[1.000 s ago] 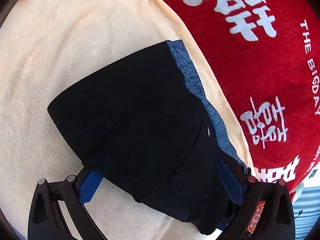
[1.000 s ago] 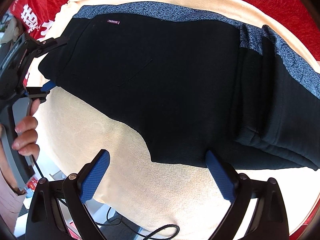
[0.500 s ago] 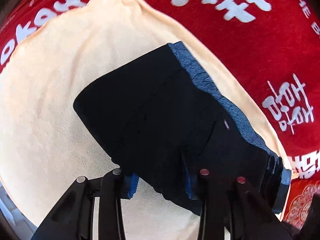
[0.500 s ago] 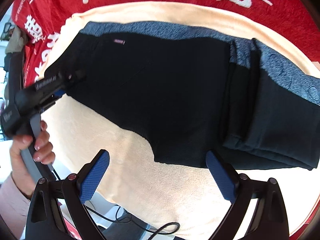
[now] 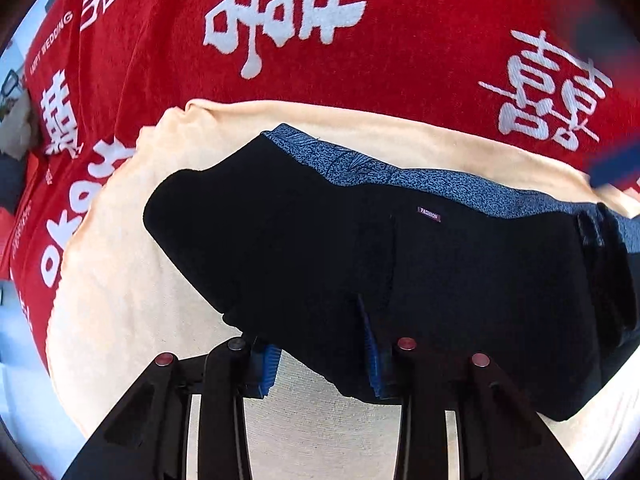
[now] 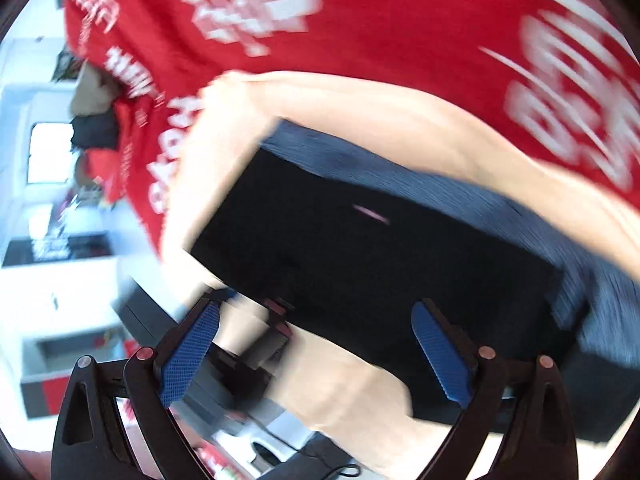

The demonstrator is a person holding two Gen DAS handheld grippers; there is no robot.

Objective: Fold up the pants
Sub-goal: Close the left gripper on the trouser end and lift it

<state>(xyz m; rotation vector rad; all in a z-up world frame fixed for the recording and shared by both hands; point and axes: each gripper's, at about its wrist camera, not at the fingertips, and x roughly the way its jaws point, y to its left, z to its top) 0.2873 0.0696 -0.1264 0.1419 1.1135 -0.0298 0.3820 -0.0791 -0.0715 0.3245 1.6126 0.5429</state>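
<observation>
Black knit pants (image 5: 400, 272) with speckled blue-grey waistband (image 5: 400, 178), small "FASHION" label (image 5: 429, 215) near band. Folded into compact stack on cream towel; waistband along 12-to-3 o'clock edge, layered folds at 3 o'clock, near edge bunched at 6 o'clock.

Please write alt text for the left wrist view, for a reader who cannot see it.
The left hand-held gripper is shut on the near edge of folded black pants with a blue speckled waistband and a small "FASHION" label. The pants lie on a cream towel, spread over a red cloth printed with white characters.
</observation>
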